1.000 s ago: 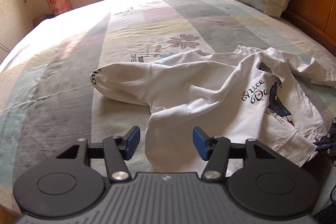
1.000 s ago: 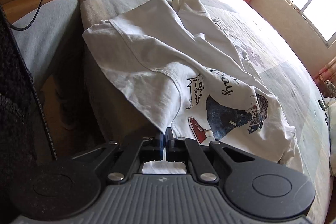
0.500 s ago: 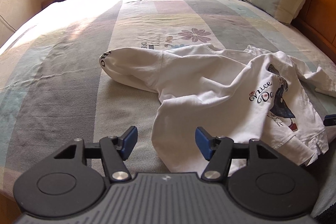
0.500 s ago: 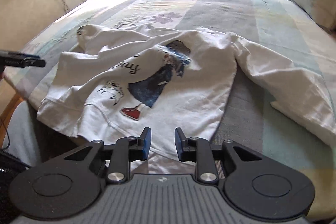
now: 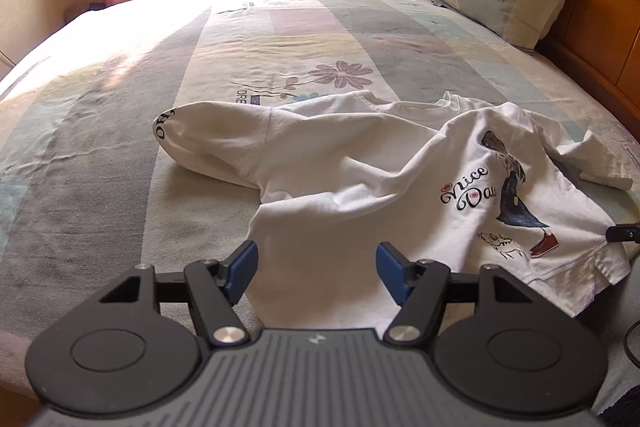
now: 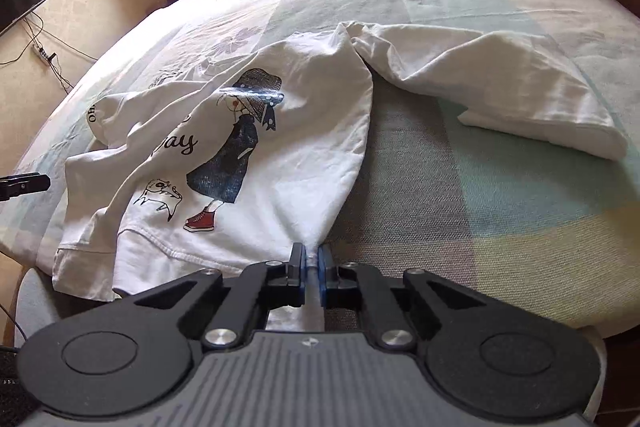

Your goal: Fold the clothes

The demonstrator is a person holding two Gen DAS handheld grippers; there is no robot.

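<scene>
we have the white t-shirt lying crumpled on the bed near its front edge, its long axis running across our view from the left sleeve to the right one. the right gripper has just closed its fingers on the hem corner, cloth pinched between them. the left gripper tilts down over the other hem end (the nearer hand for it), fingers just widening, wide apart and empty.
</scene>
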